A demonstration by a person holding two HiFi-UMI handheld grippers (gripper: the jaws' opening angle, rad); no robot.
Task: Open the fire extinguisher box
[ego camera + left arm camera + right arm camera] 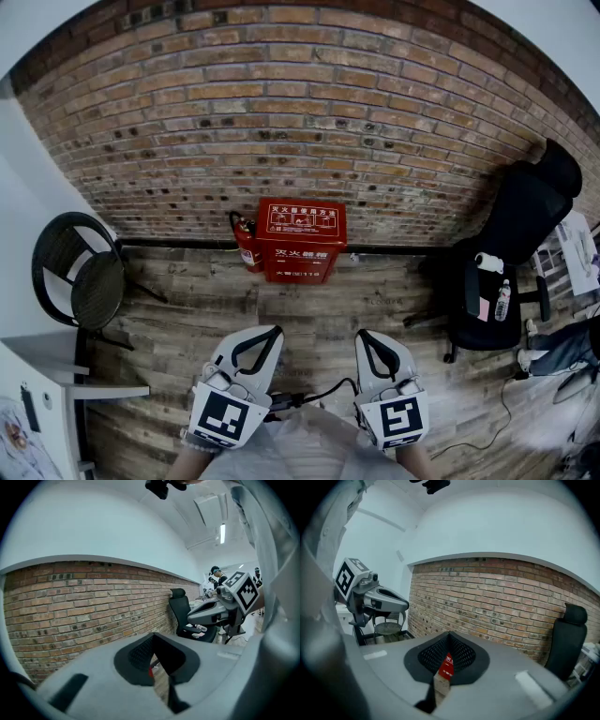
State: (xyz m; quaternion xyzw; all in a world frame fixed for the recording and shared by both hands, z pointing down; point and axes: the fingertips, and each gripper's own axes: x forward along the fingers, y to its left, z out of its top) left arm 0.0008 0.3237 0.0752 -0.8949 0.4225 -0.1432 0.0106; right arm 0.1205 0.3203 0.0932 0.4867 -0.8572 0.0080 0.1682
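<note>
Head view: the red, boxy sheet-metal fire extinguisher box [301, 240] stands on the wood-plank floor [309, 314] against the rough brick wall [300, 112], well ahead of both grippers, and its cover looks shut to me. The left gripper [269, 332] and right gripper [366, 336] each have their jaws closed on nothing. My worry is that smooth painted metal offers closed jaws little purchase. They could skid off the cover's edge, or shove the box into the small red extinguisher [247, 246] just beside it.
</note>
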